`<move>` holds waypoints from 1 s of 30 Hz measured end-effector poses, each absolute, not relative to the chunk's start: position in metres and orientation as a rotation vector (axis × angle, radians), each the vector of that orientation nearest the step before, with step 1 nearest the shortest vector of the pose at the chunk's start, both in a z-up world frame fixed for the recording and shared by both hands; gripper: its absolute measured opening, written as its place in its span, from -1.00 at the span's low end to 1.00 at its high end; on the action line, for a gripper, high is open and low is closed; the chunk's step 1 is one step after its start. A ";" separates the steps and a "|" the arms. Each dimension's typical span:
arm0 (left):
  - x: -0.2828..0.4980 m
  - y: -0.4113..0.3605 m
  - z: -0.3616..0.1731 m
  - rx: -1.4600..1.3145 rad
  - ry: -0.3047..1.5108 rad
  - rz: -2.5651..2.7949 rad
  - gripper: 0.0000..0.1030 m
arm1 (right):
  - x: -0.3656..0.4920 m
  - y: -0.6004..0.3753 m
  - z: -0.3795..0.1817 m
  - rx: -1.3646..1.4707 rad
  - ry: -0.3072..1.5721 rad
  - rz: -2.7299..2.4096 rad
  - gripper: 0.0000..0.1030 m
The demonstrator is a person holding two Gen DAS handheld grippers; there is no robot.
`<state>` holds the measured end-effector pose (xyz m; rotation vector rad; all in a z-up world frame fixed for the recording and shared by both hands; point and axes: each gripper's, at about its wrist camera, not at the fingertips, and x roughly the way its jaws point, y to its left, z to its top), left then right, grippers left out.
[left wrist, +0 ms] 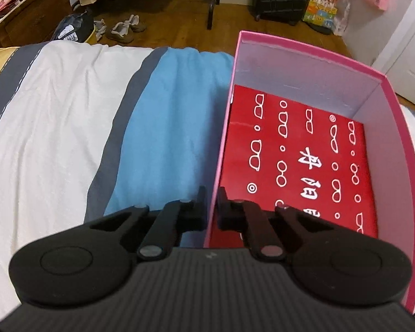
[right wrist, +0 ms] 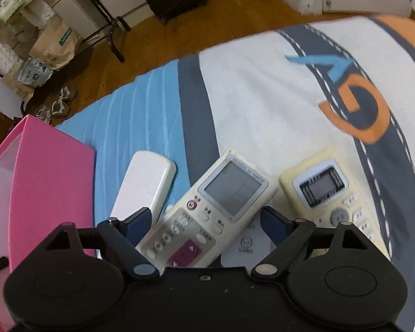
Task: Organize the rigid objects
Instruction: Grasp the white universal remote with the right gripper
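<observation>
remotes lay on the bed (right wrist: 249, 88), and only the right wrist view showed them. going left to right there: the pink box (right wrist: 49, 171) stood at the left edge, seen from outside; just beside it a plain white remote (right wrist: 144, 185) lay on the blue stripe of the bedcover; next came a grey-screened remote (right wrist: 213, 207) lying on a slant, its lower end over a flat white remote (right wrist: 246, 246) half hidden beneath; furthest right sat a cream remote (right wrist: 326, 191) with a small framed screen. the right gripper (right wrist: 207, 221) had its fingers (right wrist: 139, 217) spread wide on either side of the grey-screened remote, the left finger against the white remote's edge; whether the pads touched the grey-screened one could not be told, and nothing looked clamped.

the left wrist view showed what the other could not: the inside of the box. from left to right it had the white and grey stripes of the bedcover, then the blue stripe, then the box's near wall, then a red package (left wrist: 298, 160) printed with white spectacles lying flat on the box floor. the left gripper (left wrist: 211, 204) had its fingers (left wrist: 200, 206) pinched together on that near wall, one outside and one inside the box.
</observation>
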<state>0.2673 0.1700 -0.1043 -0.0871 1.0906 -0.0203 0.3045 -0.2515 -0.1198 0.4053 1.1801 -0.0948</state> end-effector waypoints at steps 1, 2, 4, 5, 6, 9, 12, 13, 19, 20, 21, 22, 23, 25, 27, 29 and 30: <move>0.266 0.170 -0.104 -0.087 1.085 -0.020 -0.90 | 0.305 -0.248 -0.119 0.369 1.167 -0.088 0.62; 0.265 0.170 -0.104 -0.089 1.081 -0.020 -0.90 | 0.306 -0.244 -0.118 0.330 1.151 -0.081 0.46; 0.264 0.171 -0.104 -0.099 1.077 -0.022 -0.90 | 0.304 -0.236 -0.111 0.240 1.095 -0.049 0.13; 0.264 0.172 -0.104 -0.109 1.074 -0.025 -0.91 | 0.306 -0.233 -0.106 0.199 1.086 -0.017 0.00; 0.263 0.174 -0.104 -0.117 1.072 -0.028 -0.91 | 0.307 -0.229 -0.104 0.167 1.086 0.009 -0.01; 0.263 0.177 -0.105 -0.148 1.068 -0.035 -0.91 | 0.309 -0.227 -0.101 0.104 1.084 0.037 -0.16; 0.262 0.179 -0.106 -0.171 1.065 -0.037 -0.91 | 0.304 -0.217 -0.099 0.016 1.054 0.050 -0.26; 0.262 0.180 -0.106 -0.171 1.064 -0.036 -0.91 | 0.305 -0.219 -0.098 0.039 1.062 0.042 -0.24; 0.261 0.177 -0.105 -0.164 1.058 -0.032 -0.91 | 0.301 -0.237 -0.104 0.353 1.190 -0.009 0.30; 0.261 0.177 -0.105 -0.163 1.056 -0.032 -0.91 | 0.300 -0.238 -0.109 0.403 1.214 -0.016 0.35; 0.260 0.176 -0.105 -0.161 1.055 -0.031 -0.91 | 0.300 -0.239 -0.112 0.421 1.207 -0.030 0.36; 0.260 0.176 -0.105 -0.158 1.052 -0.030 -0.91 | 0.301 -0.236 -0.114 0.409 1.196 -0.033 0.35; 0.260 0.175 -0.105 -0.155 1.050 -0.031 -0.91 | 0.302 -0.232 -0.114 0.382 1.182 -0.031 0.37; 0.260 0.175 -0.105 -0.152 1.048 -0.032 -0.91 | 0.306 -0.226 -0.117 0.307 1.146 -0.044 0.43; 0.260 0.176 -0.106 -0.151 1.048 -0.032 -0.91 | 0.308 -0.221 -0.121 0.257 1.130 -0.044 0.43; 0.260 0.177 -0.106 -0.154 1.048 -0.032 -0.91 | 0.307 -0.217 -0.119 0.209 1.122 -0.036 0.39; 0.259 0.178 -0.106 -0.157 1.048 -0.034 -0.91 | 0.305 -0.216 -0.116 0.193 1.121 -0.025 0.37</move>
